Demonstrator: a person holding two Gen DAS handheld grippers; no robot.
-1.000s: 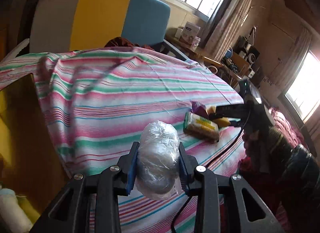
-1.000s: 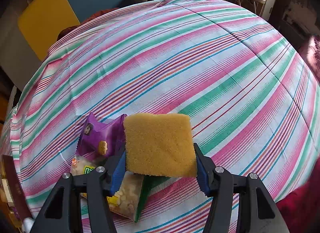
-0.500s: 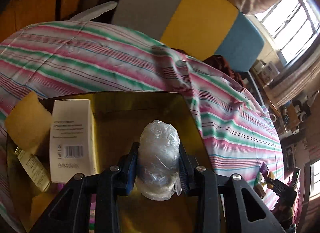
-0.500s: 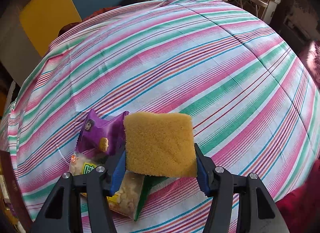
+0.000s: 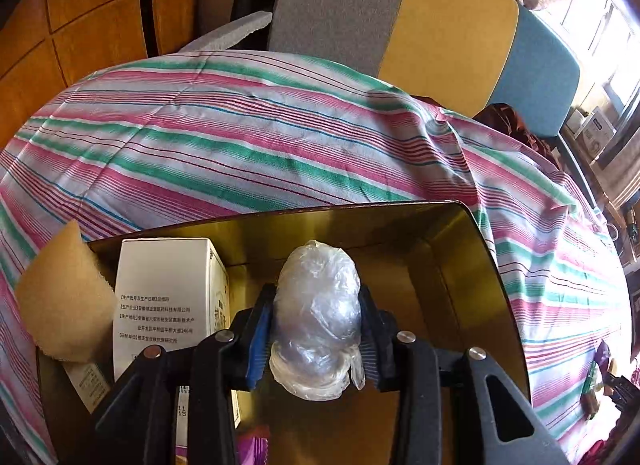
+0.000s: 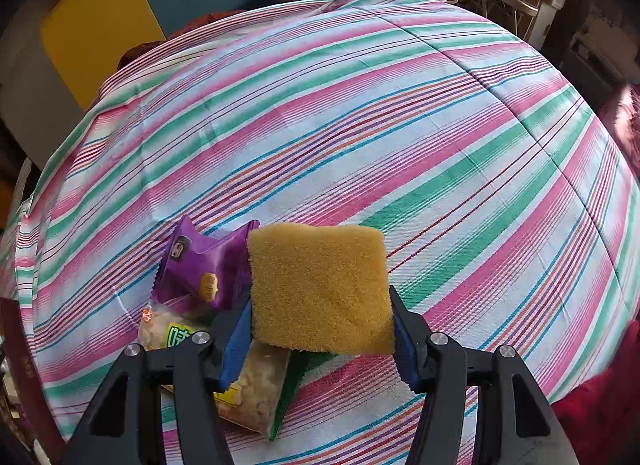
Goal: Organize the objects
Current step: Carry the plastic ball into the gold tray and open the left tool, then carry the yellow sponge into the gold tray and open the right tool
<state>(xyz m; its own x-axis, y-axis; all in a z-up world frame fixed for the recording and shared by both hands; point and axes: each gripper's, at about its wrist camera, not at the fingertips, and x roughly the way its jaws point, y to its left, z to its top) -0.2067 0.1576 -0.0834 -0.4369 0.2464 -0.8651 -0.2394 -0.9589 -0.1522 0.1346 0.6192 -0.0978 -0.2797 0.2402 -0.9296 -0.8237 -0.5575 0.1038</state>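
The plastic-wrapped bundle (image 5: 316, 317) hangs over the gold tray (image 5: 472, 257), between the left tool (image 5: 316, 339) as its jaws open. We let go low, clear of the white box (image 5: 168, 297). Our right tool (image 6: 320, 339) stays clenched on the yellow sponge (image 6: 320, 289).

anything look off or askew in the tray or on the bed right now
One thing: the yellow sponge at the gold tray's left corner sits tilted across the rim, partly outside, beside the white box. On the striped cloth, the snack packets lie heaped on each other rather than sorted.
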